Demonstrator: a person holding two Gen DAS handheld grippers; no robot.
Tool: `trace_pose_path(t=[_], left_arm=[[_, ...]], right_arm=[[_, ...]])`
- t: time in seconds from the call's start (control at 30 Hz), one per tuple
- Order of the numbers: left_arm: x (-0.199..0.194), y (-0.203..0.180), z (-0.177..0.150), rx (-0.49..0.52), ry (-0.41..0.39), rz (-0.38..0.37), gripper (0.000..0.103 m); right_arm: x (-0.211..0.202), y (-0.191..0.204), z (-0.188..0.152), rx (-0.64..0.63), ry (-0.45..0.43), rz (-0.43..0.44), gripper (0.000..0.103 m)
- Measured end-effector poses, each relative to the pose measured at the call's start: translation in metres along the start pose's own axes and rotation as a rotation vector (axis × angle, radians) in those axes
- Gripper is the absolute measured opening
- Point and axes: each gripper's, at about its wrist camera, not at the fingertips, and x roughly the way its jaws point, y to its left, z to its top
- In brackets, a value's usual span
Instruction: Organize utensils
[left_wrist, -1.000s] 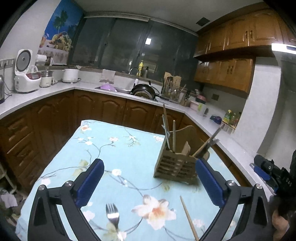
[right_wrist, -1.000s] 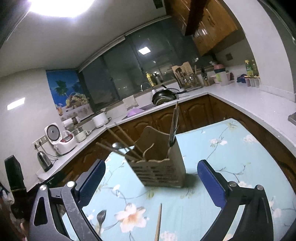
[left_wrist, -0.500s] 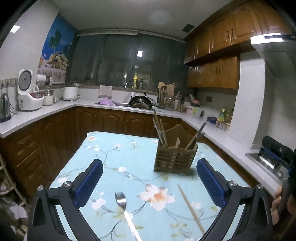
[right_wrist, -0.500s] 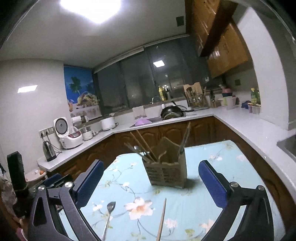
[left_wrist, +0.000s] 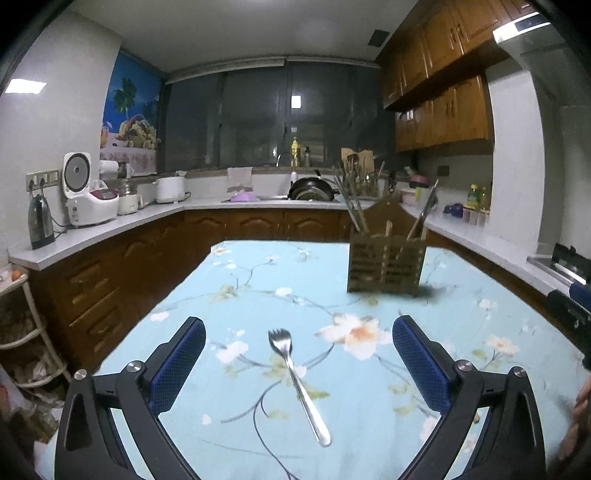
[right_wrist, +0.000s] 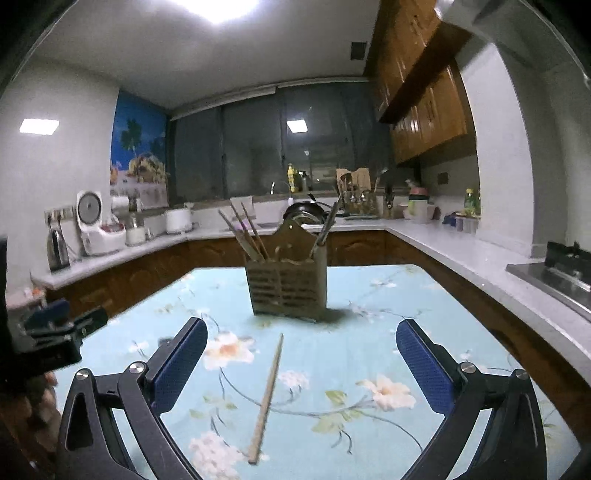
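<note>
A wooden utensil holder stands on the floral blue tablecloth with chopsticks and a utensil in it; it also shows in the right wrist view. A metal fork lies on the cloth between the fingers of my open, empty left gripper, tines pointing away. A single wooden chopstick lies between the fingers of my open, empty right gripper. The left gripper also shows at the left edge of the right wrist view.
The table is ringed by a white countertop on wooden cabinets, with a rice cooker, a kettle, a wok by the sink and a stove at right.
Both grippers have pulled back and lowered toward the table; the holder now looks farther off. The fork now lies between my left fingers and the chopstick between my right fingers.
</note>
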Motion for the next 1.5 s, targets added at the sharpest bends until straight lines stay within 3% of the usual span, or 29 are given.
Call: trace_pose_path(t=[0.6,1.5], left_arm=[[-0.016,-0.010,-0.004,0.063,0.013,0.030,0.102],[-0.021,-0.001,-0.009,0.062,-0.003,0.034,0.102]], right_arm=[[-0.003,-0.008,-0.016,0.042,0.028,0.004,0.103],[-0.005,-0.002,-0.011,0.025,0.015,0.029,0.103]])
